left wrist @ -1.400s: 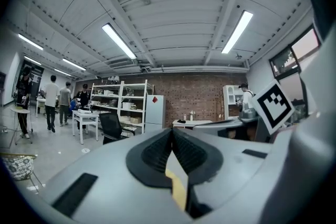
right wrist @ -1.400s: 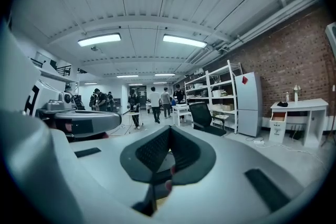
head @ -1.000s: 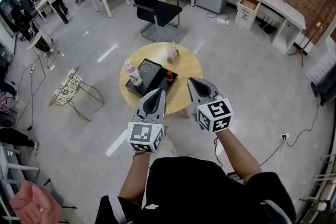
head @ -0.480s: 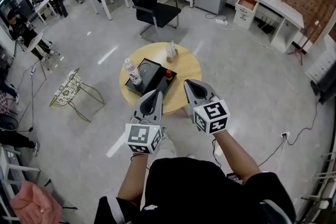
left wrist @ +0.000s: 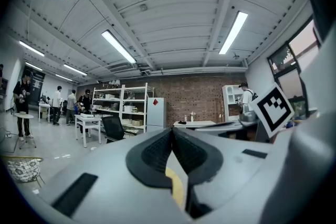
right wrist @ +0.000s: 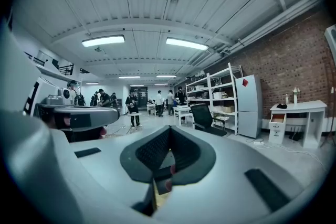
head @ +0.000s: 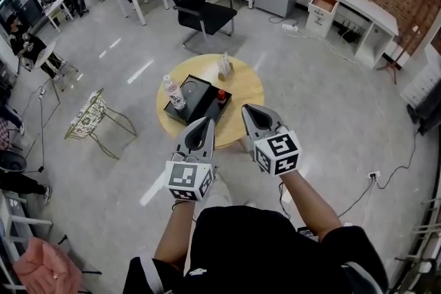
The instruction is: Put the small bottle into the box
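A round wooden table [head: 242, 82] carries a black open box [head: 196, 98]. A small red-capped bottle [head: 222, 96] stands at the box's right edge. A larger clear water bottle [head: 173, 94] stands at the box's left side. My left gripper [head: 209, 120] and right gripper [head: 246, 108] hover side by side in front of the table's near edge, above the floor. Both are shut with nothing between the jaws. The left gripper [left wrist: 171, 129] and right gripper [right wrist: 169, 128] views look level across the room, over the table, and show neither the bottles nor the box.
A small crumpled bag [head: 225, 67] sits at the table's far side. A black office chair [head: 200, 0] stands behind the table and a wire stool [head: 89, 115] to its left. A white desk [head: 358, 7] lines the brick wall. People stand far left.
The grippers have drifted slightly left and down in the head view, and the table sits a little higher in it. Both grippers stay shut and empty.
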The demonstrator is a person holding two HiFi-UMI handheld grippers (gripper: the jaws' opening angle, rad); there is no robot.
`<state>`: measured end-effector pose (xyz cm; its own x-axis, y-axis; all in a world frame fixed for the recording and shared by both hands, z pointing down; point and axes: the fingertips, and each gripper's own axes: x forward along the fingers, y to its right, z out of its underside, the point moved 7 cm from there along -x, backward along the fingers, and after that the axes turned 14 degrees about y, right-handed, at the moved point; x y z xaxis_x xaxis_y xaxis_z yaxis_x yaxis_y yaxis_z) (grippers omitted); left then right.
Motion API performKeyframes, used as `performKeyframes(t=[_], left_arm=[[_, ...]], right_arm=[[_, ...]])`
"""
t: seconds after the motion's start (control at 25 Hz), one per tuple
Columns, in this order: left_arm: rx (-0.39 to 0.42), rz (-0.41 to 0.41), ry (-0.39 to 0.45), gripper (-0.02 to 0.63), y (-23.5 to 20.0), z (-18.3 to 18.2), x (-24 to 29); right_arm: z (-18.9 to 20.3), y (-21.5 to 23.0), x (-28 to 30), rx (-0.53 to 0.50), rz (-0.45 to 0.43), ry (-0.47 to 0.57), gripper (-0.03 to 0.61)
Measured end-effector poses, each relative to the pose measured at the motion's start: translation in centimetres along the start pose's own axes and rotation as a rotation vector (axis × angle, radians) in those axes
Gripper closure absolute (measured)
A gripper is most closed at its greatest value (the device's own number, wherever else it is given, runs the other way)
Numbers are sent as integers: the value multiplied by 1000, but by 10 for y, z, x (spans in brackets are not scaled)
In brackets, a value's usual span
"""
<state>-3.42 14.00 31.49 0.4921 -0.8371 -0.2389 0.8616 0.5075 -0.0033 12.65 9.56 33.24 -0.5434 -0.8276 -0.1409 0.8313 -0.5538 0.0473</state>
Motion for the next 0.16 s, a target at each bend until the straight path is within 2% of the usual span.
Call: performKeyframes(t=[0.16], left_arm=[[-3,-1,-1,603,-1,-1,2]], right_arm=[[-1,2,1,3,4,-7,575]])
